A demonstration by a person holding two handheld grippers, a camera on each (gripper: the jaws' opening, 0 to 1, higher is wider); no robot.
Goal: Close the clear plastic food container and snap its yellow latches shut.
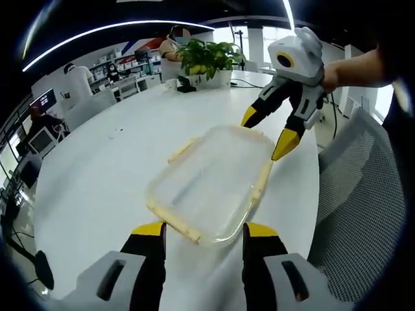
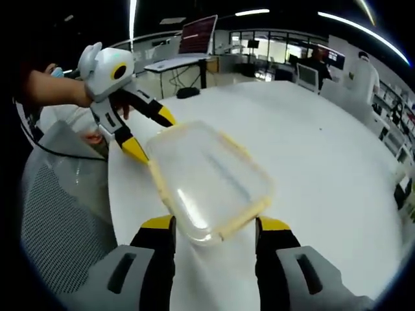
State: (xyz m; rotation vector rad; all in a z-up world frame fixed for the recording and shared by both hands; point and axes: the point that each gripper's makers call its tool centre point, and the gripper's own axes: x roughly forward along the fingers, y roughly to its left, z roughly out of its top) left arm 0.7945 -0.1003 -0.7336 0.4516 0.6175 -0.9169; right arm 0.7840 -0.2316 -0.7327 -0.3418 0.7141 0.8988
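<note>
We see a large white table, a potted green plant at its far end, a grey mesh chair beside it, monitors behind, seated people at distant desks

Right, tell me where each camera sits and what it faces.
Left gripper view: rides the left gripper, looking along its open jaws over the clear container on the white table; the right gripper and a forearm enter from the right.
Right gripper view: rides the right gripper, facing the container from the opposite end; the left gripper enters from the left.
Shared: container, table, both grippers.
</note>
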